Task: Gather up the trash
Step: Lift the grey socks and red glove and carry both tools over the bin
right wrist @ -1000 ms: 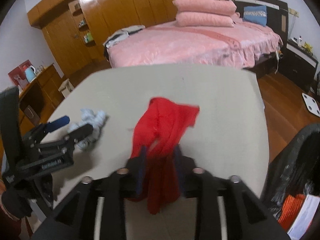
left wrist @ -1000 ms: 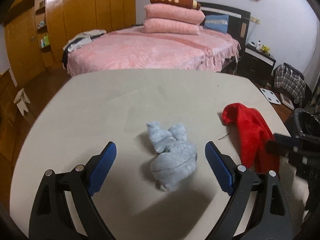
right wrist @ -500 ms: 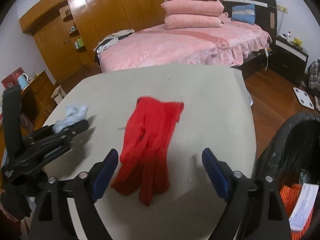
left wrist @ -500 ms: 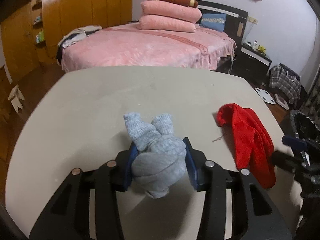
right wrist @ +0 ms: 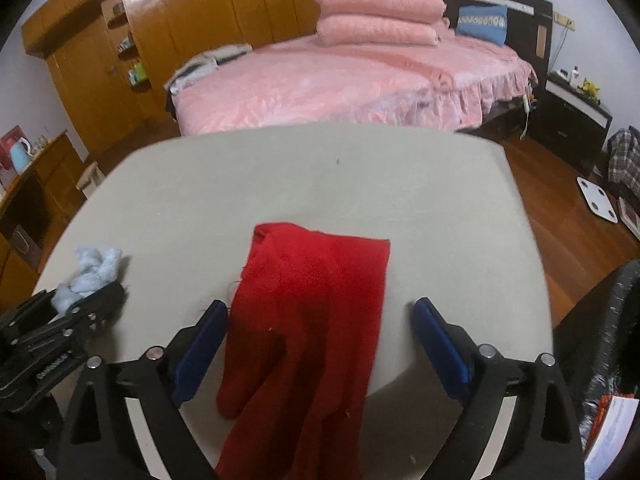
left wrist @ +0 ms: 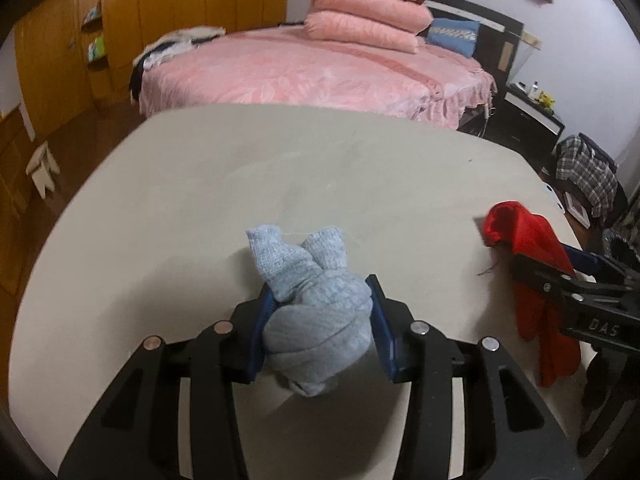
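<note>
My left gripper (left wrist: 320,320) is shut on a pale blue balled sock (left wrist: 316,312) and holds it just above the beige table (left wrist: 280,168). The sock also shows in the right wrist view (right wrist: 92,272), held in the left gripper (right wrist: 80,304) at the table's left. A red glove (right wrist: 312,312) lies flat on the table near its front edge, fingers hanging over. My right gripper (right wrist: 320,340) is open with its blue pads on either side of the glove. In the left wrist view the glove (left wrist: 532,264) is at the right, partly behind the right gripper (left wrist: 576,276).
A black trash bag (right wrist: 600,344) with papers inside stands off the table's right front corner. A pink bed (right wrist: 340,80) lies beyond the table's far edge. Wooden wardrobes (right wrist: 140,32) stand at left. A white scale (right wrist: 598,200) lies on the floor at right.
My left gripper closed on the blue sock and lifted it slightly. My right gripper opened, let go of the red glove, then moved forward so its pads straddle the glove.
</note>
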Demonstrator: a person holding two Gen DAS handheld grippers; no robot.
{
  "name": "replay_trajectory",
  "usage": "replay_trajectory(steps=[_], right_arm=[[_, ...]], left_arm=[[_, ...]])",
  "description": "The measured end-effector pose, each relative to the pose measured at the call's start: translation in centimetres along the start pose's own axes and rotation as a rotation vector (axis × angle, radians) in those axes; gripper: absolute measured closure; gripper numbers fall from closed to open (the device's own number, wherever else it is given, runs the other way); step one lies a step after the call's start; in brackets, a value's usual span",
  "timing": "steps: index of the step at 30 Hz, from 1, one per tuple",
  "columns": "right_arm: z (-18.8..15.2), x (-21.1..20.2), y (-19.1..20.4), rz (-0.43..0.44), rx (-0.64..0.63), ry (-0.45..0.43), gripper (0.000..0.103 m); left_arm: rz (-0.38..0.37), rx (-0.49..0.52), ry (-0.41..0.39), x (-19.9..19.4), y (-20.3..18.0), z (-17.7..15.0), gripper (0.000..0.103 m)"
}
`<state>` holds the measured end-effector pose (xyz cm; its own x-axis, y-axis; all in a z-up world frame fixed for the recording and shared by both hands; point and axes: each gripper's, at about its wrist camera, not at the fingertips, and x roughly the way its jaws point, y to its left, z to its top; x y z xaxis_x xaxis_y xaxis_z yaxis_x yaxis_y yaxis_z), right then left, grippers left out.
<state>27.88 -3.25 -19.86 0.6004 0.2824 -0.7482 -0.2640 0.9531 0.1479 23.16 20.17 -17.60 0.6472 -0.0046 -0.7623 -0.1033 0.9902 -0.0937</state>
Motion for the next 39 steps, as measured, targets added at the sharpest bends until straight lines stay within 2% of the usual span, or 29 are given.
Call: replay_trajectory(steps=[3, 5, 8, 10, 18, 21, 28, 39], right_arm=[[-0.1, 0.0, 0.5, -0.014, -0.015, -0.007, 0.031], [-0.3, -0.2, 0.7, -0.014, -0.022, -0.017, 0.059], [-0.6, -0.4, 0.5, 0.018, 0.001, -0.026, 0.08], [-0.9, -0.7, 0.5, 0.037, 0.01, -0.027, 0.087], [-1.7, -2.6, 0.8, 0.075, 0.011, -0.032, 0.091], [-1.8, -3.7, 0.7, 0.08, 0.013, -0.046, 0.091], [-1.1, -7.5, 0.1, 0.096, 0.017, -0.1, 0.091], [-1.5, -13.3, 0.0, 0.126, -0.006, -0.164, 0.091]], left_arm=[[0.013, 0.015, 0.002, 0.1, -0.2, 0.0, 0.06], [0.016, 0.017, 0.005, 0.2, -0.3, -0.1, 0.06], [0.014, 0.015, 0.005, 0.2, -0.2, -0.1, 0.06], [0.02, 0.02, 0.005, 0.2, -0.3, -0.1, 0.06], [0.05, 0.039, -0.015, -0.3, -0.5, -0.2, 0.06], [0.051, 0.038, -0.061, -1.9, -0.9, -0.3, 0.06], [0.033, 0.076, -0.111, -6.0, -3.8, -0.8, 0.06], [-0.013, 0.064, -0.193, -12.3, -6.2, -0.5, 0.06]])
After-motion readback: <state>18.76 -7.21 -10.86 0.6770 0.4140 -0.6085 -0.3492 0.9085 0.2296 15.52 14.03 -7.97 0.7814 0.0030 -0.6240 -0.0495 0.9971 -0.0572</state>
